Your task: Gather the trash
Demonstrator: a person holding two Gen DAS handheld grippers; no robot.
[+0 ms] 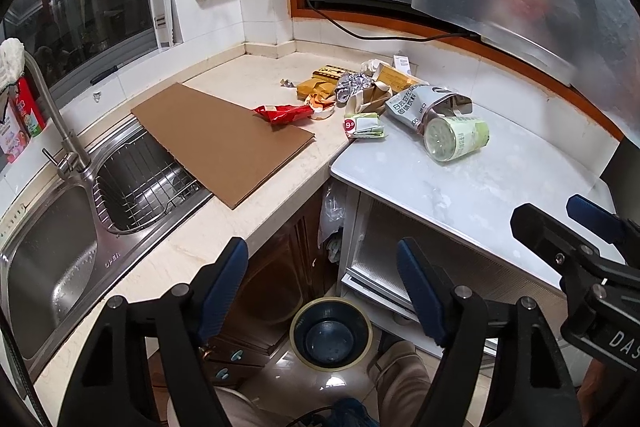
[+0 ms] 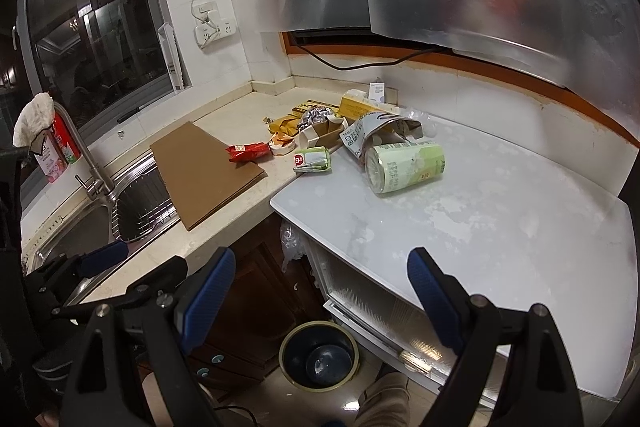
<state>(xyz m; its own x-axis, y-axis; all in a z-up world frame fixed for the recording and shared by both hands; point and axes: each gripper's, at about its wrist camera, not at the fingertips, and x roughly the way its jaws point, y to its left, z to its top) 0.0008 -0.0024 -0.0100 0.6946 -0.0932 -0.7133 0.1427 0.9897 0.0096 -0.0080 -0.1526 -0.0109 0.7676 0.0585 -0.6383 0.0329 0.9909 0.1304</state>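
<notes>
The left wrist view looks down past the left gripper (image 1: pixel 322 287), whose blue-padded fingers (image 1: pixel 222 285) stand well apart with nothing between them, hanging above the floor in front of the cabinets. Beside it the right gripper (image 2: pixel 320 299) has its fingers spread just as wide and just as empty. Straight below both sits a round dark waste bin with a pale rim (image 1: pixel 331 335) on the glossy floor, and it looks empty. The trash lies farther back, in the corner where the beige stone worktop (image 1: pixel 256 79) meets the white marbled worktop (image 1: pixel 480 187): a pale green cylindrical bottle (image 1: pixel 456 138) on its side, a torn grey and white pouch (image 1: pixel 420 107) touching it, a small folded green and white packet (image 1: pixel 364 125), a crumpled red snack wrapper (image 1: pixel 284 113), a wad of silver foil (image 1: pixel 352 85) and some yellow-brown cardboard boxes (image 1: pixel 320 87) heaped together. The red wrapper rests on the edge of a flat brown cardboard sheet (image 1: pixel 224 143), which overhangs the steel sink (image 1: pixel 52 255) with its wire rack (image 1: pixel 148 179). Both grippers are well apart from the heap.
</notes>
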